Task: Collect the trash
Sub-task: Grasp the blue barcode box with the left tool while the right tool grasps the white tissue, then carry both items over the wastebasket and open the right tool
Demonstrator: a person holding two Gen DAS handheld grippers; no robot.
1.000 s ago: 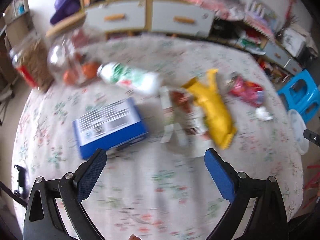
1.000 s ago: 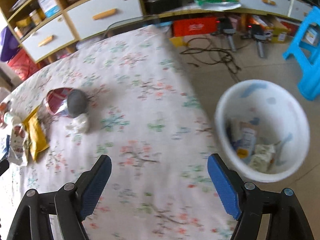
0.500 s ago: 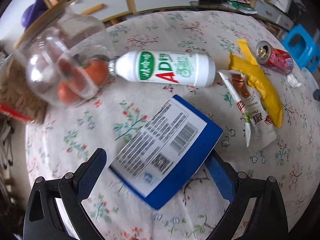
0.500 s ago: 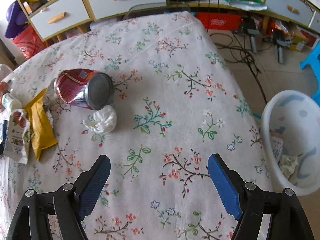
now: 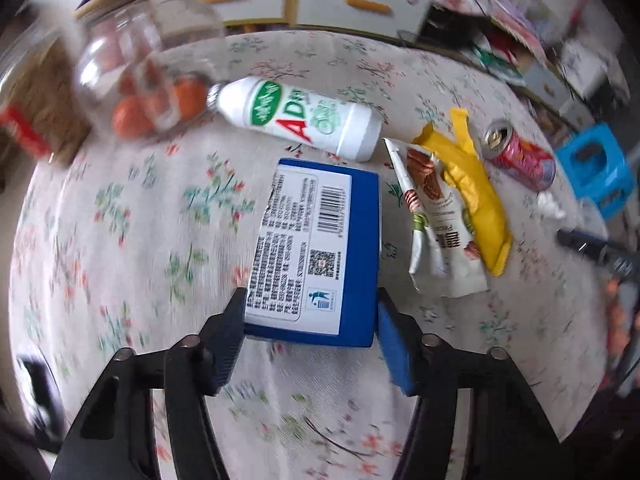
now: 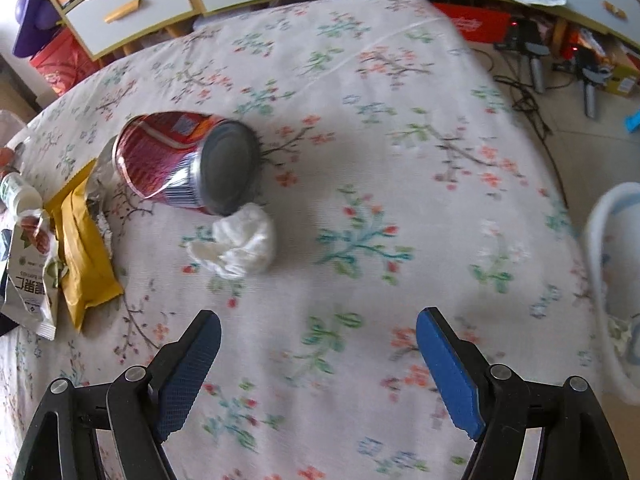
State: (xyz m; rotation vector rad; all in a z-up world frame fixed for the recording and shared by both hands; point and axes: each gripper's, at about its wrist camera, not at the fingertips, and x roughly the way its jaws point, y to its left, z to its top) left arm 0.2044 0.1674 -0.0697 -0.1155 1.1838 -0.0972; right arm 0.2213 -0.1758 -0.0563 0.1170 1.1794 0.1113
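Left gripper (image 5: 308,320) first: its jaws sit against both long sides of the blue box (image 5: 320,252) at the near end, so it looks clamped on it. The box lies flat on the desk (image 5: 160,208), white label with barcode facing up, dead center of the left wrist view. There's free flowery cloth to its left and below it; the right side is crowded.

Just right of the box is a white snack wrapper (image 5: 436,232), with a yellow wrapper (image 5: 476,200) partly under it. Above the box, nearly touching its far corner, a white bottle (image 5: 296,118) lies on its side. A red can (image 5: 520,154) lies tipped over toward the right edge, and a glass jar (image 5: 140,76) with orange fruit sits upper left, blurred.

Right gripper (image 6: 318,360): jaws spread wide, nothing between them, with open cloth all around at the bottom of the frame. Farther up, left of center, a crumpled tissue (image 6: 240,246) touches the can's near end. The desk edge drops off on the right, where a white bin (image 6: 612,280) sits on the floor.
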